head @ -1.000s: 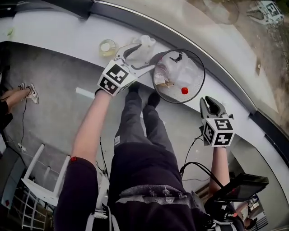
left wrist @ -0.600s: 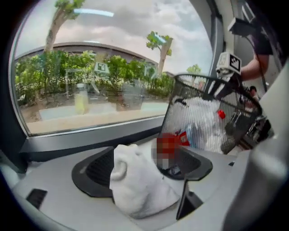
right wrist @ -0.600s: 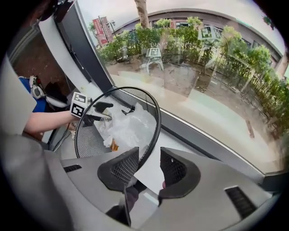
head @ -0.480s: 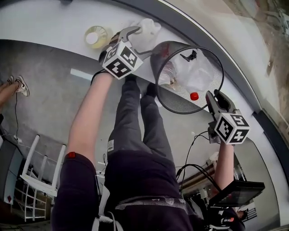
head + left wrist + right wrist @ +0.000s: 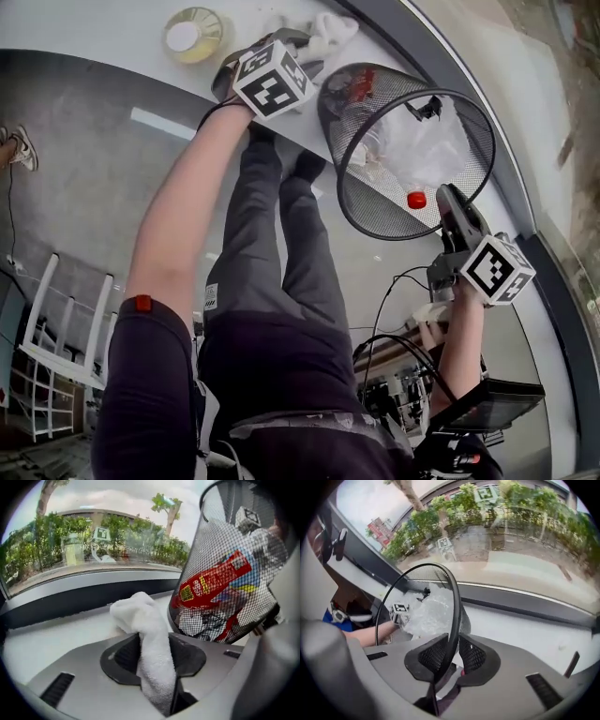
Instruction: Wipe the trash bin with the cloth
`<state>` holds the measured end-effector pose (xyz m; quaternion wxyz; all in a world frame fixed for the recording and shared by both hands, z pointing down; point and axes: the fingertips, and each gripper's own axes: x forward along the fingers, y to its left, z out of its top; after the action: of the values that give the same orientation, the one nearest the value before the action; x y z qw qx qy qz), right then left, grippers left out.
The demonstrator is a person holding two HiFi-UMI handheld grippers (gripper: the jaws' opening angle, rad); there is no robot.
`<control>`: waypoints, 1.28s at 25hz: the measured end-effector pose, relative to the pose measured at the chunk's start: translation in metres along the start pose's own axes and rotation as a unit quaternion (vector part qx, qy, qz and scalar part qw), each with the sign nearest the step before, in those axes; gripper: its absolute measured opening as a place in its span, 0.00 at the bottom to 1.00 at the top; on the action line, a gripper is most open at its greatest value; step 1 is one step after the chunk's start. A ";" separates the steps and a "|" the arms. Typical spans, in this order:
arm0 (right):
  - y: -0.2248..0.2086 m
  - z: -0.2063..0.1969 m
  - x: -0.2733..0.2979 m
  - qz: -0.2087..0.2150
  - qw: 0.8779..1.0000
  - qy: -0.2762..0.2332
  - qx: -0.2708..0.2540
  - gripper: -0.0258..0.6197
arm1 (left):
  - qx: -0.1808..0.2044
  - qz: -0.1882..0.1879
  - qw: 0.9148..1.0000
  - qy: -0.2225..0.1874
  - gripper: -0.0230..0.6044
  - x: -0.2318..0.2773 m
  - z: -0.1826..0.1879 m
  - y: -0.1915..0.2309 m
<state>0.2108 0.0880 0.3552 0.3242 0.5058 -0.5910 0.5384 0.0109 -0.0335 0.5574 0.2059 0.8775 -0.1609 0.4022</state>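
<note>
The black mesh trash bin (image 5: 375, 202) stands tilted on the white ledge, with a clear plastic bag and wrappers inside. In the left gripper view the bin (image 5: 225, 588) is just right of the jaws. My left gripper (image 5: 305, 42) has just been closing, and its pads pinch the white cloth (image 5: 333, 26) beside the bin's upper left side. The cloth (image 5: 140, 616) bulges out past the left gripper (image 5: 152, 644). My right gripper (image 5: 448, 202) has also just been closing. The bin's rim (image 5: 455, 606) runs between the pads of the right gripper (image 5: 450, 653), which press on it.
A round yellow roll (image 5: 192, 33) lies on the white ledge (image 5: 94, 28) left of the cloth. A dark window frame runs behind the bin. A red cap (image 5: 416, 199) lies inside the bin. The person's legs hang below the ledge, and a white rack (image 5: 56, 328) stands lower left.
The left gripper sank with the cloth to the ledge beside the bin. The right gripper came up to the bin's rim and took hold of it. The bin now leans over.
</note>
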 end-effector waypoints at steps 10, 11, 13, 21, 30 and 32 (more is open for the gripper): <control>-0.025 -0.012 -0.009 -0.040 0.982 -0.017 0.183 0.12 | -0.151 -0.026 0.944 -0.291 0.22 -0.154 0.102 0.003; -0.024 -0.011 -0.008 -0.033 0.983 -0.018 0.181 0.12 | -0.142 -0.027 0.942 -0.302 0.22 -0.163 0.110 0.002; -0.023 -0.009 -0.006 -0.021 0.983 -0.021 0.179 0.12 | -0.121 -0.031 0.943 -0.309 0.22 -0.168 0.121 -0.003; -0.022 -0.019 -0.007 0.030 0.968 -0.020 0.247 0.12 | -0.114 -0.110 0.935 -0.319 0.22 -0.155 0.132 -0.062; -0.018 -0.046 -0.021 0.065 0.926 -0.012 0.372 0.12 | -0.119 -0.172 0.930 -0.303 0.21 -0.165 0.120 -0.111; -0.015 -0.049 -0.021 0.070 0.918 -0.008 0.390 0.13 | -0.120 -0.176 0.931 -0.297 0.21 -0.166 0.114 -0.112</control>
<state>0.2227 0.1416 0.3505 0.0583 0.5535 -0.3705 0.7436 0.0300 0.0265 0.3358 0.3200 0.9398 -0.1051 0.0583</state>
